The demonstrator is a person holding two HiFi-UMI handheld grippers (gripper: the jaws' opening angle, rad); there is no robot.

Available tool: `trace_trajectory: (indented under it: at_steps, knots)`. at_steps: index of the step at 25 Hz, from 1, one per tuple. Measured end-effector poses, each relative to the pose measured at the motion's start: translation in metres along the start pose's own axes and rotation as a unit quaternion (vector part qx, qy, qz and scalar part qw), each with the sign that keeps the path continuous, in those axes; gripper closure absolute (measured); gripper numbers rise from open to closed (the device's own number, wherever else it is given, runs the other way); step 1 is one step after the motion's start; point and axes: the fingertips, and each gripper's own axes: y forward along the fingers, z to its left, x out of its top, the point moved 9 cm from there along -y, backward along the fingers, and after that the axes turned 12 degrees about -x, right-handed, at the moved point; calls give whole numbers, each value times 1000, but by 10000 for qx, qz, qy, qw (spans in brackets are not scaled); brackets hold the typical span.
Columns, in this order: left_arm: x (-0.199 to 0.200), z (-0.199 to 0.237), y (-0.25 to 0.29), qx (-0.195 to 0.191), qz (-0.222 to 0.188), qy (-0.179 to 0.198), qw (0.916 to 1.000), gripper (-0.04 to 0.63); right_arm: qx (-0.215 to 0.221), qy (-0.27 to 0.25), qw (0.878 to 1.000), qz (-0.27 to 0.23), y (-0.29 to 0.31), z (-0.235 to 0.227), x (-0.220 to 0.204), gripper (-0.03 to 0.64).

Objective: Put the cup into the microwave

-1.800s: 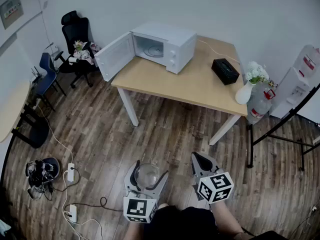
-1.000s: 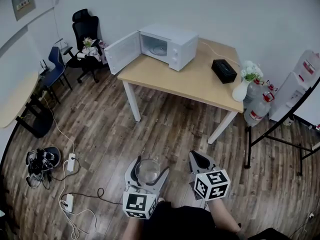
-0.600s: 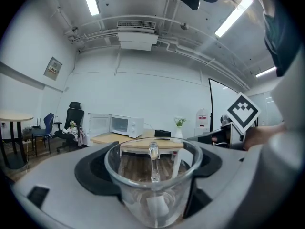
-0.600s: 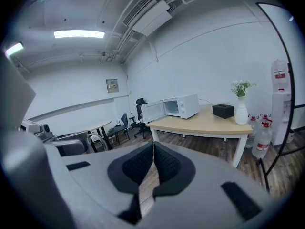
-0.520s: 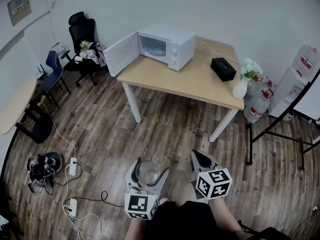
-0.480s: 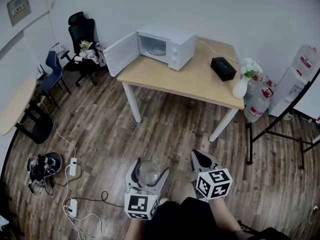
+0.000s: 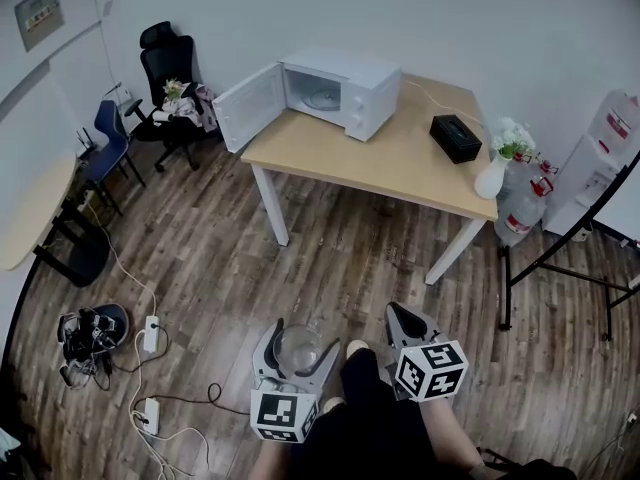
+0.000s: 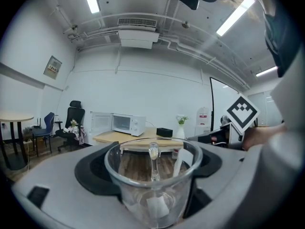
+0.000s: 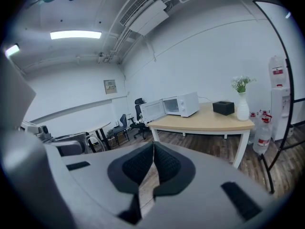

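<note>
A clear glass cup [image 7: 297,347] [image 8: 153,179] sits between the jaws of my left gripper [image 7: 293,344] [image 8: 151,175], which is shut on it, low over the wooden floor. My right gripper [image 7: 405,324] [image 9: 152,166] is beside it to the right, shut with its pads together and nothing held. The white microwave [image 7: 343,81] [image 8: 125,123] [image 9: 180,104] stands on the far left end of a wooden table [image 7: 400,168] [image 9: 224,120], its door [image 7: 246,106] swung open to the left. Both grippers are well short of the table.
A black box [image 7: 455,138] and a white vase with flowers [image 7: 497,171] stand on the table's right part. Office chairs [image 7: 172,83] are left of the microwave. Power strips and cables [image 7: 148,368] lie on the floor at left. Water bottles [image 7: 525,211] and a black stand [image 7: 560,258] are at right.
The view has shifted slightly; the table and microwave sit a little nearer and to the right. A foot now shows between the grippers. The left gripper still holds the cup.
</note>
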Motion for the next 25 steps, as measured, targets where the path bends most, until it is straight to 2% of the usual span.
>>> trace_trajectory:
  at_steps: [14,25]
  knots:
    - [9,50,44,269,-150,-101,9995,164,95,-129,9998,122,65,-6,24,621]
    - [23,90,105,178,-62,-34,9998,164,36,-40,9998,165,128,-27,53,621]
